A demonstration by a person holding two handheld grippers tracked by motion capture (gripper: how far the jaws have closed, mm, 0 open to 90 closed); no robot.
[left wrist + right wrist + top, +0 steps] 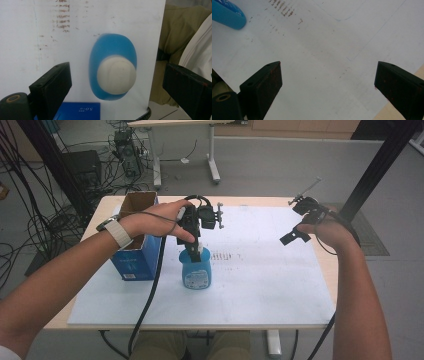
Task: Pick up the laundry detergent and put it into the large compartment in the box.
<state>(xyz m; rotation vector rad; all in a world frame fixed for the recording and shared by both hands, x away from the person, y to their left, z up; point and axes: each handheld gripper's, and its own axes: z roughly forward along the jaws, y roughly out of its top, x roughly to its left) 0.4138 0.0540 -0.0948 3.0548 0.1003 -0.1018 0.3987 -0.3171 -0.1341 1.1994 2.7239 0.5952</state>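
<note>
A blue bottle [196, 272] with a white cap [117, 74] stands upright on the white sheet [250, 285] near the table's middle. My left gripper [194, 247] hangs right above the cap, pointing straight down, open; in the left gripper view [117, 85] the cap sits between the two wide-apart jaws without touching them. My right gripper [295, 236] is held up over the sheet's right part, open, with nothing between its jaws [328, 82]. The bottle's side [227, 15] lies at the top left of the right gripper view.
An open cardboard box with blue sides [136, 240] stands at the left, just beside the bottle; its blue edge [80, 110] is under the left gripper. Brown smudges [225, 256] mark the sheet. The table's wooden edge [397, 112] lies to the right.
</note>
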